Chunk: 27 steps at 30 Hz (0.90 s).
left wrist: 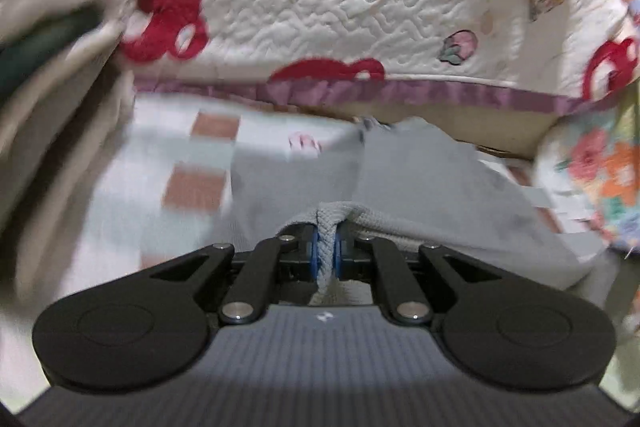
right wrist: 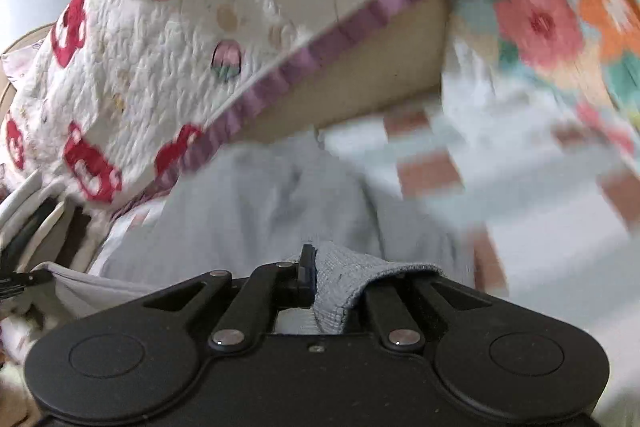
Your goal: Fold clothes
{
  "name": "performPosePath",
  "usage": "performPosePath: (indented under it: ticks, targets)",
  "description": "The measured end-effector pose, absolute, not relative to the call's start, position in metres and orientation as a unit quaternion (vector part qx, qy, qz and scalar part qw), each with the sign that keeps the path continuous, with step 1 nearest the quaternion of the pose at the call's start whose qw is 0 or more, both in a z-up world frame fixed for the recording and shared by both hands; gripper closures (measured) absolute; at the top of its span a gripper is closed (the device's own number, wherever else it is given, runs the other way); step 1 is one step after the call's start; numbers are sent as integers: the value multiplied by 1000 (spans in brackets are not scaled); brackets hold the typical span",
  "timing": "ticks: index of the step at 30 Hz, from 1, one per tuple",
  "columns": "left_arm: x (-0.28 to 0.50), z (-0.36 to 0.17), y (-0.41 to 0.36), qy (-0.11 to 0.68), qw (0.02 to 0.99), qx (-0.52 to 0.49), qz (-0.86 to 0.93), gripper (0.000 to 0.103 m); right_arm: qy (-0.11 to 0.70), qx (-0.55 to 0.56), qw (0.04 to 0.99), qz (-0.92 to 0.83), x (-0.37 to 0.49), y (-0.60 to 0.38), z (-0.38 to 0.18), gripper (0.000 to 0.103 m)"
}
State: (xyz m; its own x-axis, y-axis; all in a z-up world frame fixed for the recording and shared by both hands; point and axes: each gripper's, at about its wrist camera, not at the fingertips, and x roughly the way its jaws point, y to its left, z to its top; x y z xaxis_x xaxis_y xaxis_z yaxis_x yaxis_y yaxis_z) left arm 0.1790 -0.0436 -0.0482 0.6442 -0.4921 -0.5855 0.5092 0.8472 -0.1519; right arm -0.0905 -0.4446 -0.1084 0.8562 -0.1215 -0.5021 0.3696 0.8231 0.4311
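Surface: checked bed (left wrist: 192, 155), bear quilt (left wrist: 360, 7) beyond.
Left hand-held gripper (left wrist: 326, 251): clamped on grey garment (left wrist: 420, 179) hem.
Right hand-held gripper (right wrist: 316, 279): clamped on the hem too.
Risk: thin bite; a tug might slip it.

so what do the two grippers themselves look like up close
Both are matte black: the left gripper and right gripper each have two rounded lobes with circular insets, linkage bars on silver pivots and blue finger pads. The left's body is ribbed.
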Motion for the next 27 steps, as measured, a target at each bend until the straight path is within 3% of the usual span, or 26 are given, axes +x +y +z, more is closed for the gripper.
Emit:
performPosePath:
  ticks: [4,8,11,16,22,25,27]
  targets:
    - [204,43,-78,179,942,54,-279,96,144,203,959,-135,-29,-472,-10,99]
    - [165,123,-58,59,953,39,-294,96,9,135,985,-106,-62,-447,90,99]
    - [135,129,-18,57,954,0,-294,96,-32,99,991,-78,-108,-421,115,99]
    - [98,45,26,205,933,-1,-296,96,31,112,992,-43,-182,-379,57,99]
    - [63,-89,38,418,871,27,-256,96,191,259,943,-79,-231,-347,-109,99]
    - [55,-94,29,422,869,65,-248,96,236,289,924,-88,-240,-344,-157,99]
    - [53,-79,25,405,876,64,-254,96,231,292,924,-84,-242,-344,-157,99]
